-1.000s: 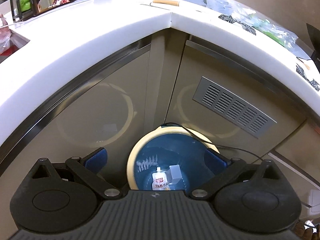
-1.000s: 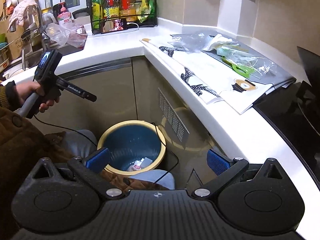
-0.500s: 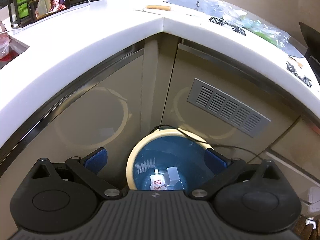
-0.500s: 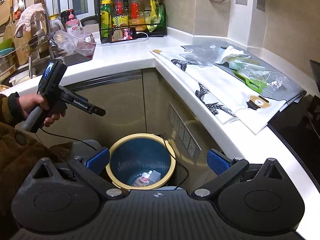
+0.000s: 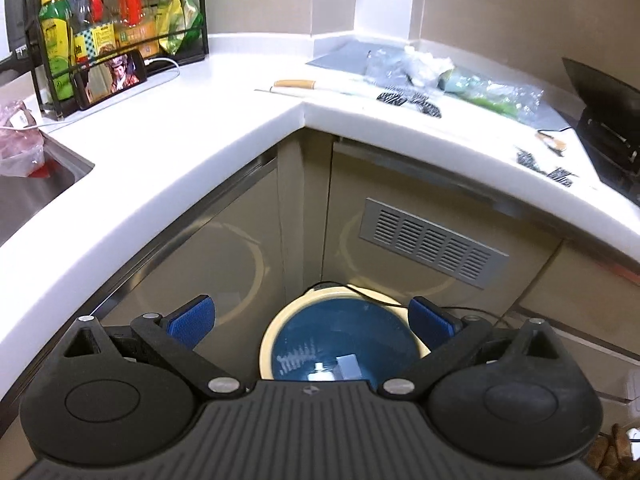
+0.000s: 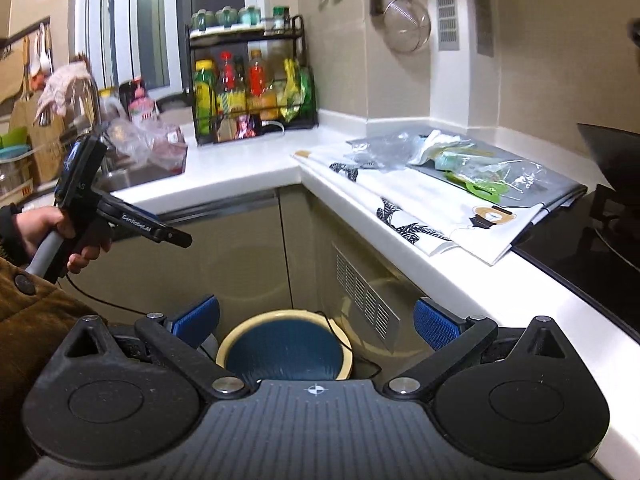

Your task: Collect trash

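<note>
Two black handheld grippers with blue finger pads are showing: the left gripper [image 5: 312, 320] and the right gripper [image 6: 316, 322], each spreading two fingers wide apart. One round bin with a cream rim and blue inside [image 5: 340, 334] is sitting low in the centre, and two pale scraps of trash [image 5: 334, 366] are lying inside it. One grey slatted metal vent [image 5: 432, 248] is showing at centre right. One black wire rack [image 6: 248, 88] is standing at upper centre of the right wrist view, with at least four bottles on its lower shelf. One metal mesh strainer [image 6: 408, 28] is hanging at upper right. One phone with a lit screen [image 5: 112, 78] is leaning at upper left.
</note>
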The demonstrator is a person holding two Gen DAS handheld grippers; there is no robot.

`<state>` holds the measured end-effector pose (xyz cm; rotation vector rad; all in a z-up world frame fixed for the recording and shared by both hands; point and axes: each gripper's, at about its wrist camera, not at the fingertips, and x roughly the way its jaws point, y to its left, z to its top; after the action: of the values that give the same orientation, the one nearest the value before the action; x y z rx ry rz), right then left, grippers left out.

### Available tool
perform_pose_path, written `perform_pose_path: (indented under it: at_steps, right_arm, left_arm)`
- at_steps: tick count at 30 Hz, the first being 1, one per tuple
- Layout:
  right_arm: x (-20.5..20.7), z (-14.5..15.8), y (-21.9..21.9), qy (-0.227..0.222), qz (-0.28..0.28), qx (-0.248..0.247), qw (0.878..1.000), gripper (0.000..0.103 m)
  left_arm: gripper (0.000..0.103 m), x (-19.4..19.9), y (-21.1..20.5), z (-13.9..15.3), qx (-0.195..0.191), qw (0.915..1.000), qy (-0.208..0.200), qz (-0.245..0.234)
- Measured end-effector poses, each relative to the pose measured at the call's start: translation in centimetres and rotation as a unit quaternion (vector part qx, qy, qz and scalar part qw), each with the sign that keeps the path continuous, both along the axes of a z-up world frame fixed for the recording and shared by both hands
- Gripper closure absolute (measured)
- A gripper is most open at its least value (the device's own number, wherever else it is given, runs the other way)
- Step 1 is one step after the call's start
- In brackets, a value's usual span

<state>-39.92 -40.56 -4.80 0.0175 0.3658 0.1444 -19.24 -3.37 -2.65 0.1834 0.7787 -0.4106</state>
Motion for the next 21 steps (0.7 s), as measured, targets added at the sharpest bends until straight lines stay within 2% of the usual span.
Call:
perform_pose_path:
  at_steps: [9,14,21]
  right_arm:
    - [-0.7,-0.9,-1.8,-0.018,-0.042,0.05,0.998,0.0]
    - [-0.8,-0.7,-1.4,-0.02,-0.067,0.044,0.997,0.0]
    - [-0.6,-0.6,-0.7,-0.023,-0.063,0.03,0.997,0.0]
  left_arm:
    - [0.0,-0.8,-0.2,0.3,0.006,1.0,0.007,0.001]
    - [0.0,-1.3,-0.8,0.0,0.015,0.9998,0.004,-0.014]
    - [0.0,-1.7,-1.0,-0.3,0.017,0.9996,0.0,-0.022]
